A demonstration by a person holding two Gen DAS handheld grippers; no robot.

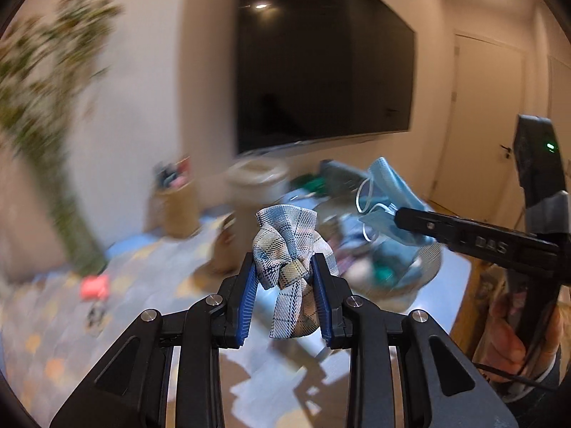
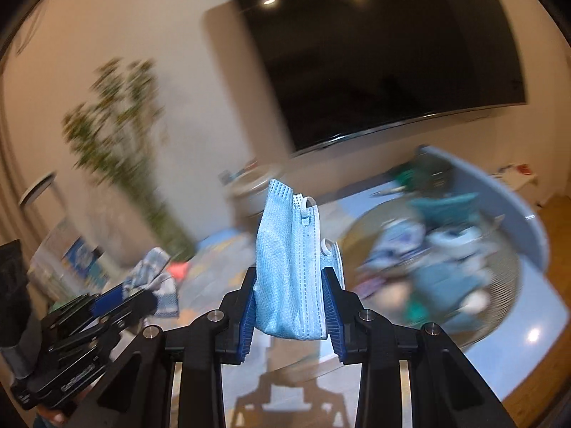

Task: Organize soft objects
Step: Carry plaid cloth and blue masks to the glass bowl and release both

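Plaid cloth (image 1: pixel 291 249): pale blue, cream and navy check, knotted at its middle, bunched above the knot and trailing a flat tail below; upright at lower centre of the left wrist view, pinched between the blue fingers (image 1: pixel 249 292). Seen blurred at lower left of the right wrist view.

Face mask (image 2: pixel 291 271): light blue, pleated, folded double, white ear loops at its top edge; upright at centre of the right wrist view, clamped between blue fingers (image 2: pixel 330 306). Crumpled with loops dangling at right of centre in the left wrist view.

Heap of soft things (image 2: pixel 439 267): blues, greens, whites, blurred, piled at right of the right wrist view.
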